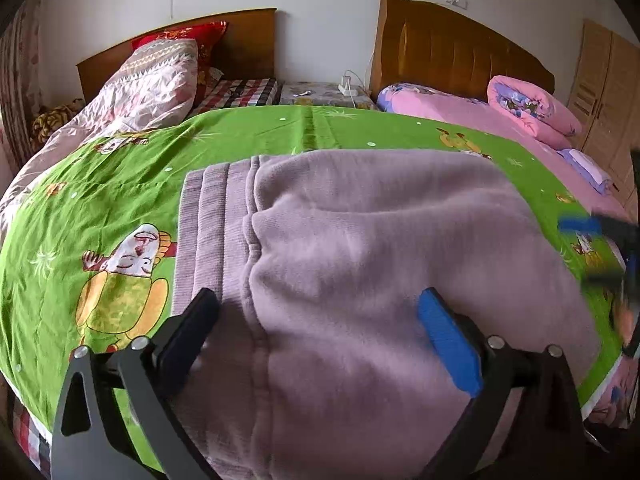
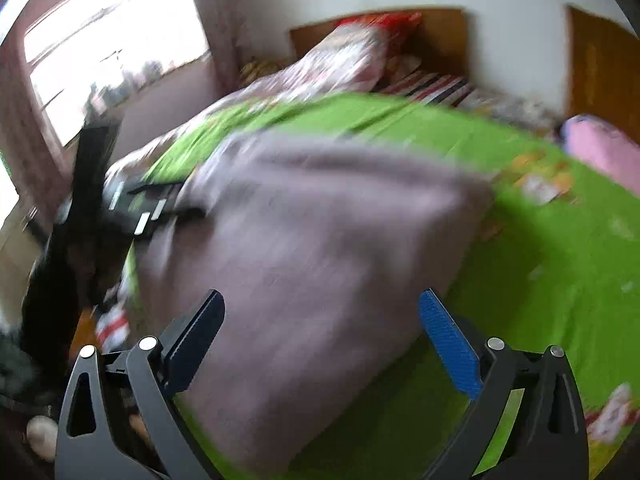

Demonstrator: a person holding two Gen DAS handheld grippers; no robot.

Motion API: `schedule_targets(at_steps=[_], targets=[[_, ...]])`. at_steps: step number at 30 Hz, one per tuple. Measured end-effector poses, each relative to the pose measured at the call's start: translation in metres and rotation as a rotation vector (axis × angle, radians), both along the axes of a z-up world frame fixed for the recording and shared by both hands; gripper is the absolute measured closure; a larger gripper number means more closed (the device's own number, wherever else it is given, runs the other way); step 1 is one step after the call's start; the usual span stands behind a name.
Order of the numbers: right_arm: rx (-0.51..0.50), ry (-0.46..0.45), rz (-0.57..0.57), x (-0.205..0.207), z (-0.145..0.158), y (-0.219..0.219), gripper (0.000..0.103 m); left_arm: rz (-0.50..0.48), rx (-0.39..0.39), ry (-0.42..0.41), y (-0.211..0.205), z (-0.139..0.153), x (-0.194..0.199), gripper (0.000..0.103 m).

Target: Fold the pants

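Folded mauve fleece pants lie on a green cartoon bedsheet, their ribbed waistband at the left. My left gripper stands open just above the near part of the pants, one finger on each side and neither pad pressing the cloth. My right gripper is also open, hovering over the near corner of the pants in a blurred view. The right gripper's blue pad shows at the right edge of the left wrist view. At the far left of the right wrist view the left gripper shows.
A patterned quilt and red pillow lie at the back left against a wooden headboard. A nightstand with a power strip stands between the beds. Pink bedding and a wardrobe are right. A window is left.
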State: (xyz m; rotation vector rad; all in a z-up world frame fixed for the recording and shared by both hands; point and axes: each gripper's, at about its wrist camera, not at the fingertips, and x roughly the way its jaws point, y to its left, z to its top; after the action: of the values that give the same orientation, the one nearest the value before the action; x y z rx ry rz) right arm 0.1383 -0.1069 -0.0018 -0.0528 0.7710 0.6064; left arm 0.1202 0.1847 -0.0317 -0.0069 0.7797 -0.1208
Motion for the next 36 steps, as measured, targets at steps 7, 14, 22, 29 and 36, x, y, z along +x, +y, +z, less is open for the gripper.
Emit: schedule_targets(at_steps=[7,14,22,29,36], targets=[[0.181,0.226,-0.1,0.109,-0.034,-0.011,0.008,-0.008,0.016,-0.023,-0.002,-0.007,-0.006,0.002],[0.177,0.068,-0.248,0.079,-0.008,-0.026,0.008,-0.005,0.019,-0.023,-0.001,-0.007,-0.005,0.001],[0.1,0.045,0.06,-0.014,-0.011,0.021,0.008,0.003,0.023,-0.034,-0.003,-0.008,-0.008,0.001],[0.008,-0.003,-0.09,-0.069,-0.017,0.008,0.008,0.009,0.028,-0.04,-0.003,-0.008,-0.007,0.001],[-0.039,-0.028,0.079,-0.104,-0.032,0.048,0.006,0.014,0.032,-0.043,-0.005,-0.008,-0.009,0.001]])
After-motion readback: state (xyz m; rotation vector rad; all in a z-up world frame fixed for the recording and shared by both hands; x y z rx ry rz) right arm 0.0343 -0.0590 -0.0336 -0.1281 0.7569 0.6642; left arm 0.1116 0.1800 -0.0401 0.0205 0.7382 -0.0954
